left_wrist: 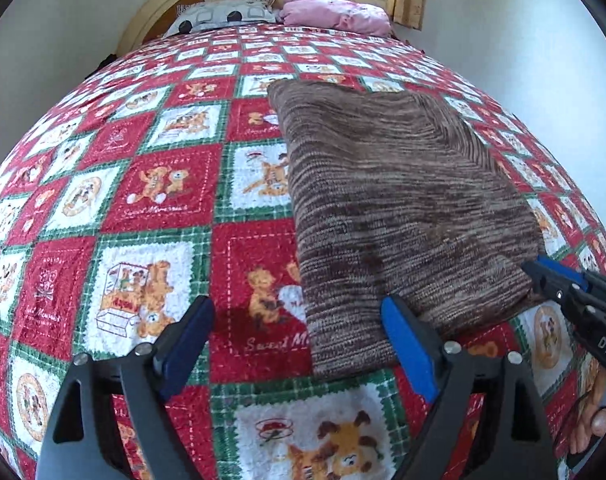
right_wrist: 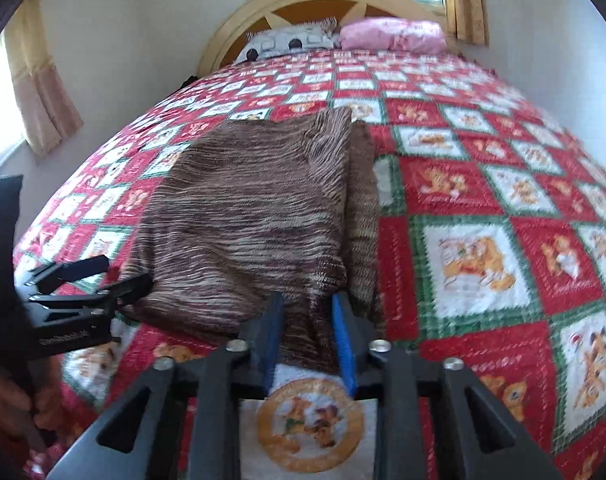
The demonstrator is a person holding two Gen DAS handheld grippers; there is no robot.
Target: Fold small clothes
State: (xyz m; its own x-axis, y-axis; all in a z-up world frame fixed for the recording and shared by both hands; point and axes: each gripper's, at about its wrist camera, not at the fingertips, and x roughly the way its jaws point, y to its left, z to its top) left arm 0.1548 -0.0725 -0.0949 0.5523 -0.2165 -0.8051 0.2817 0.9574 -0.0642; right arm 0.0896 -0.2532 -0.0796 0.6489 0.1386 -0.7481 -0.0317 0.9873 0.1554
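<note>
A: Where is the garment?

B: The brown striped knit garment (left_wrist: pixel 399 208) lies on the bed, on the red, white and green teddy-bear quilt (left_wrist: pixel 159 192). It is folded into a rough rectangle, with its long side running from the foot of the bed toward the headboard (left_wrist: pixel 171 4).

A: And the left gripper?

B: The left gripper (left_wrist: pixel 299 340) sits at the garment's near left corner with its blue-padded fingers (left_wrist: pixel 407 344) spread wide. One finger lies over the near edge of the knit and the other stands over bare quilt to the left. Nothing is between them but the quilt and that corner.

A: The right one?

B: The right gripper (right_wrist: pixel 307 340) is at the near right end of the garment. Its fingers stand close together, and a bunched fold of the knit runs up between the two blue pads. The pads look pressed against the cloth on both sides, so it is pinching the fabric.

A: Can each gripper be seen from the other camera?

B: Yes. In the left view the right one enters from the right edge, tips at the garment's near right corner. In the right view the left one comes in from the left, just beside the garment's near left edge.

A: Anything else on the bed?

B: A grey patterned pillow (right_wrist: pixel 287 42) and a pink pillow (right_wrist: pixel 391 36) lie at the headboard, well apart from the garment. Yellow curtains (right_wrist: pixel 43 80) hang at the windows.
</note>
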